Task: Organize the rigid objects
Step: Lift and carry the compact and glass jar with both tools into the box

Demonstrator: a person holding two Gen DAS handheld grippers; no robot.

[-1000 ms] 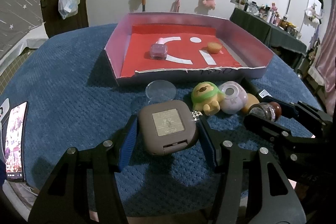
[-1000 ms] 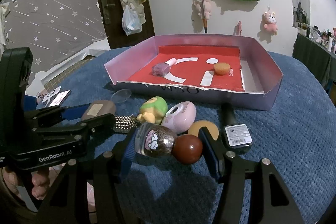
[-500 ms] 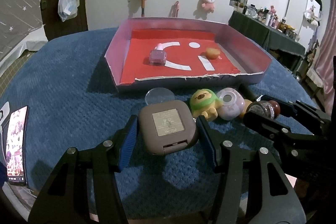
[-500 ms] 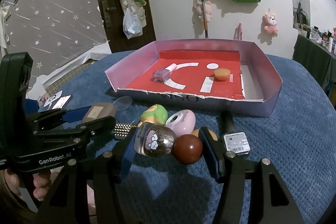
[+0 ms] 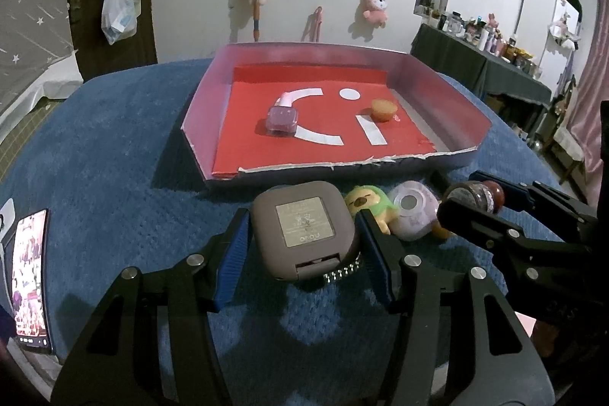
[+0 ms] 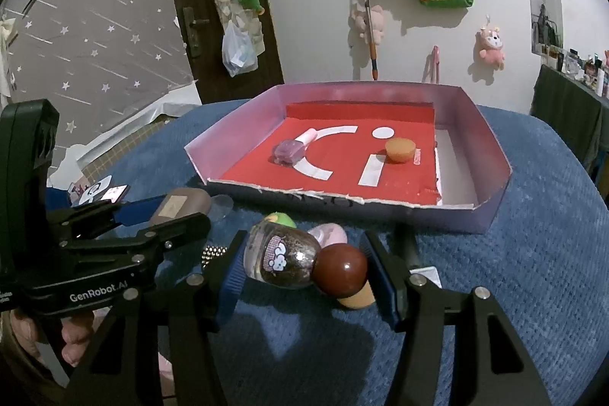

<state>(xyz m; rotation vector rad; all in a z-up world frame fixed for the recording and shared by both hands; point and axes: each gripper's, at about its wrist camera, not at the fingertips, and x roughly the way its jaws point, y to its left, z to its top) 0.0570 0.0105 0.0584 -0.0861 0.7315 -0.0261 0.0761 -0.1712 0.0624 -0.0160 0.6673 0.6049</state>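
Both held things are sitting higher against the tray's front wall than a second ago, with a studded strap now hanging in view under the grey case. The left gripper (image 5: 304, 246) is clamping the rounded grey case (image 5: 304, 229) between its blue pads, jaws partly closed around it and lifted off the blue cloth (image 5: 114, 155). The right gripper (image 6: 304, 267) is gripping a glittery bottle with a round brown cap (image 6: 283, 259) (lying sideways across the pads), likewise clear of the cloth. Below and behind them, near the tray's front edge, a green plush toy (image 5: 371, 202), a pale pink egg-shaped thing (image 5: 413, 214) and a tan cork-like piece (image 6: 356, 295) are lying together on the cloth. The pink-walled tray (image 5: 205, 101) with its red floor is standing toward the far edge, holding a purple nail-polish bottle (image 5: 281, 118) left of centre and a small orange cap (image 5: 382, 109) to the right. A phone (image 5: 30, 284) is glowing at the cloth's left edge.
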